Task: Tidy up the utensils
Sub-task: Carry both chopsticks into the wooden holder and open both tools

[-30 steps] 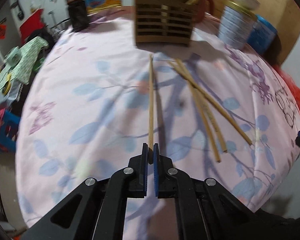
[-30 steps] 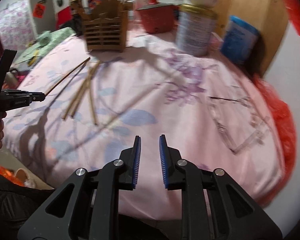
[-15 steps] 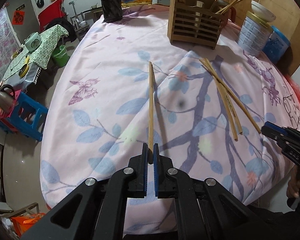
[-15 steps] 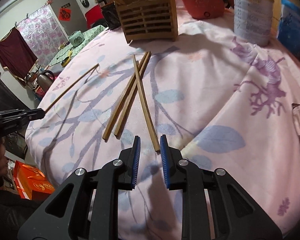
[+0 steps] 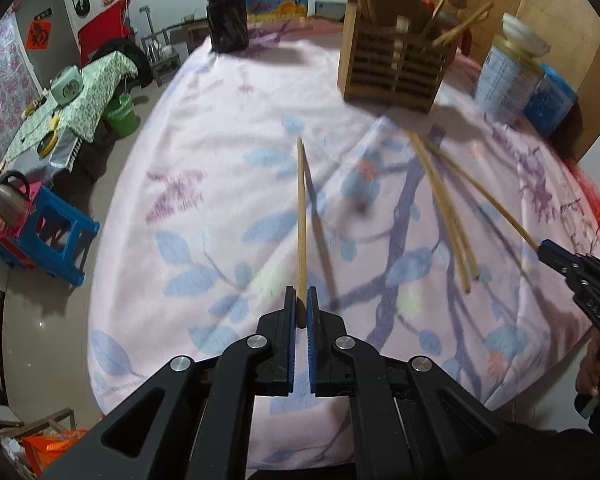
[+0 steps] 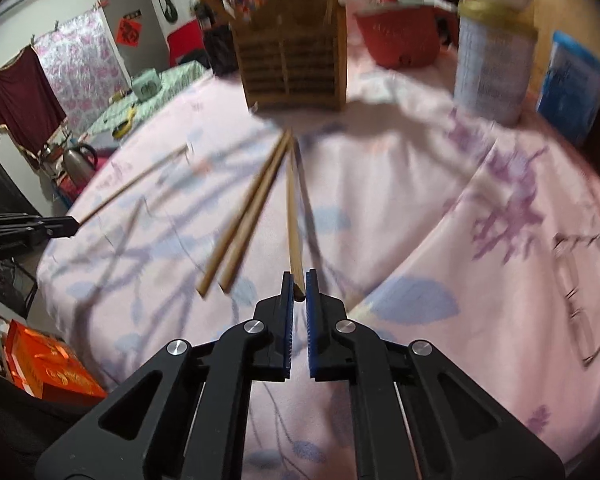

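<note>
My left gripper is shut on one end of a bamboo chopstick that points away over the pink floral tablecloth. My right gripper is shut on the near end of another chopstick; it also shows in the left wrist view. Two more chopsticks lie side by side on the cloth just left of it. A slatted wooden utensil holder stands at the far side with several chopsticks in it; it also shows in the right wrist view.
A tall tin can and a blue box stand right of the holder. A dark container stands far left. A red pot is behind the holder. Glasses lie at the right. The table edge drops off at left.
My right gripper moved forward and closed on the rightmost chopstick, lifting its near end. My left gripper still holds its chopstick and has shifted slightly toward the holder.
</note>
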The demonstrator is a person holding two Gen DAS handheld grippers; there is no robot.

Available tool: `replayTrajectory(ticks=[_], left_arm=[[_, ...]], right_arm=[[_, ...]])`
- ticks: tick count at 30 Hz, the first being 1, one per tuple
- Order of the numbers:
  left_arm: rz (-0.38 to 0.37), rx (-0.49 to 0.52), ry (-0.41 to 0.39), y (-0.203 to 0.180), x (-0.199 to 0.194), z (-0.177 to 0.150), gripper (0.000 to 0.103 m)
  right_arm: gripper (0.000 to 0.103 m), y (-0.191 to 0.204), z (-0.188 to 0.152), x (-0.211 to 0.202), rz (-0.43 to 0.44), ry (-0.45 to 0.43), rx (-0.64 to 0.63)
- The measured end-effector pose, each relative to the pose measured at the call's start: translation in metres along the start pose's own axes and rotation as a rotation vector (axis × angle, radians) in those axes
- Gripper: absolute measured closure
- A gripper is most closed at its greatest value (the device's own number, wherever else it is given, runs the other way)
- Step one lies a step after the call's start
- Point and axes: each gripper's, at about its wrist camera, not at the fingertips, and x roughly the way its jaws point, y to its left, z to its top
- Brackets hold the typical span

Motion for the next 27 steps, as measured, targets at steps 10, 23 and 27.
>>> replayTrajectory(ticks=[10, 23, 27], left_arm=[[-0.055, 0.06, -0.163, -0.003, -0.064, 0.058, 0.098], [-0.209, 0.144, -0.224, 0.0, -0.097, 0.1, 0.098], [-0.235, 0.171, -0.221, -0.001, -0.097, 0.109, 0.098]], right_arm=[[0.097, 0.004, 0.065, -0.076, -0.04, -0.219, 0.021], [0.097, 0.03, 0.079, -0.109, -0.102, -0.313, 0.112], [0.097, 0.032, 0.081, -0.112, -0.117, -0.32, 0.126]])
